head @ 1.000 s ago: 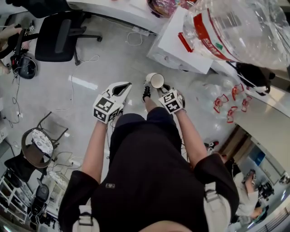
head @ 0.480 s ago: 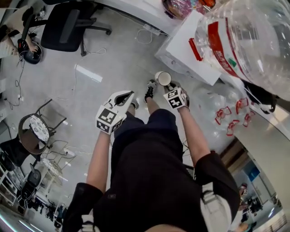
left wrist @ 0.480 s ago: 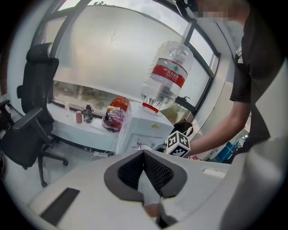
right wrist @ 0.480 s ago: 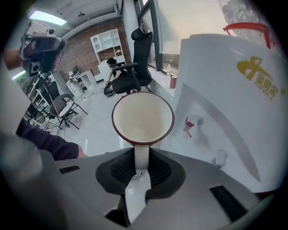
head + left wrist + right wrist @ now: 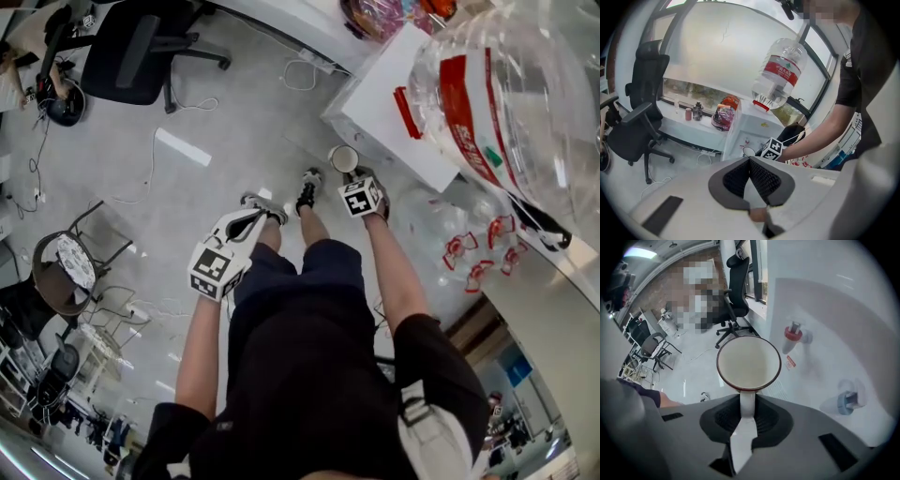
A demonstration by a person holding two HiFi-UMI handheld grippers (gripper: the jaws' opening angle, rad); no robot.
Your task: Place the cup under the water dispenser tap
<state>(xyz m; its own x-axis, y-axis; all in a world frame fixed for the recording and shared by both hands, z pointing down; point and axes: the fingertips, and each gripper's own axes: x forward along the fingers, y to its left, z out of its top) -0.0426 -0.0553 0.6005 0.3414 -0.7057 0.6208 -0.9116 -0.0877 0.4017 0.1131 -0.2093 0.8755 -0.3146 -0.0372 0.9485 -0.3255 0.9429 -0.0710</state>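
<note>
A white cup with a dark red rim (image 5: 748, 363) is empty and hangs from its handle, which my right gripper (image 5: 746, 405) is shut on. It sits close in front of the white water dispenser (image 5: 834, 333), left of the red tap (image 5: 792, 336) and the blue tap (image 5: 847, 400). From the head view the cup (image 5: 343, 158) is beside the dispenser's front (image 5: 394, 112), beyond my right gripper (image 5: 351, 180). My left gripper (image 5: 255, 212) hangs over the floor by the person's knee, its jaws (image 5: 750, 160) shut on nothing.
A big clear water bottle (image 5: 525, 84) with a red label stands inverted on the dispenser. A black office chair (image 5: 141, 47) is at the far left and a round stool (image 5: 66, 272) nearer. Red-and-white items (image 5: 478, 246) lie on the floor to the right.
My right gripper has carried the cup down and closer to the dispenser's front. My left gripper has dropped lower and drifted away from the right one.
</note>
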